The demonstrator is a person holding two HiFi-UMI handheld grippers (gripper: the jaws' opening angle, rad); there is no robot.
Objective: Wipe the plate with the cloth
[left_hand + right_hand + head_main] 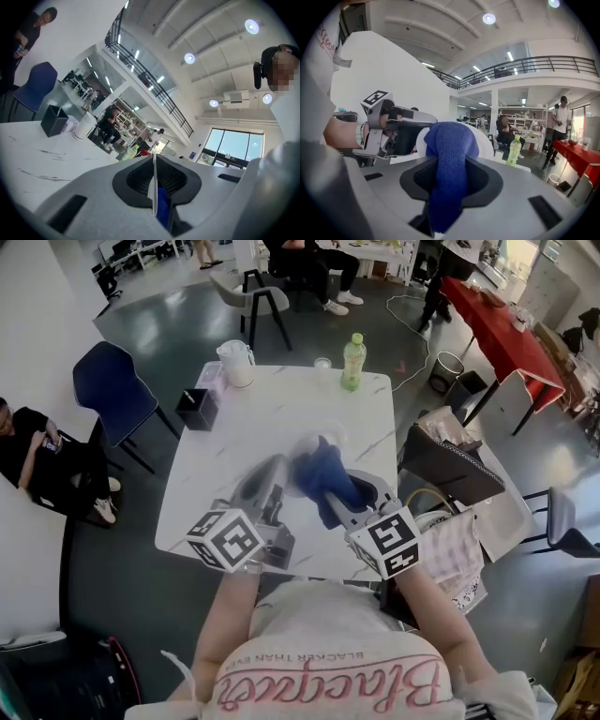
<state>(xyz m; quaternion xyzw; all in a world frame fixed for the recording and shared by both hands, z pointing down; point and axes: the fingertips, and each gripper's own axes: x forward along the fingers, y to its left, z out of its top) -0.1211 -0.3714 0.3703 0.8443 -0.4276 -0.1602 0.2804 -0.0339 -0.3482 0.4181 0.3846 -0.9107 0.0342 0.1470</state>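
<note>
Plate (153,187): held up on edge over the near side of the table (234,437), not resting on it. The left gripper (279,470) has its jaws closed tight on the rim, which shows as a thin white line between the pads.

Cloth (450,159): blue knit, bunched and clamped in the right gripper (339,498), with the free end sticking out past the jaws. It lies against the plate's face, also above the table's near side.

Progress: we judge that wiping is under way, since cloth and plate are in contact. The head view is blurred here, so we cannot tell how much of the face is covered. The rest of that face, and possibly the back, appear to remain.

Surroundings: a green bottle (352,362) and a small glass (322,362) sit at the table's far edge, a white jug (236,364) at its far left corner, and a black box (197,409) on its left edge. All are well apart from the work. Nothing stands between cloth and plate.
</note>
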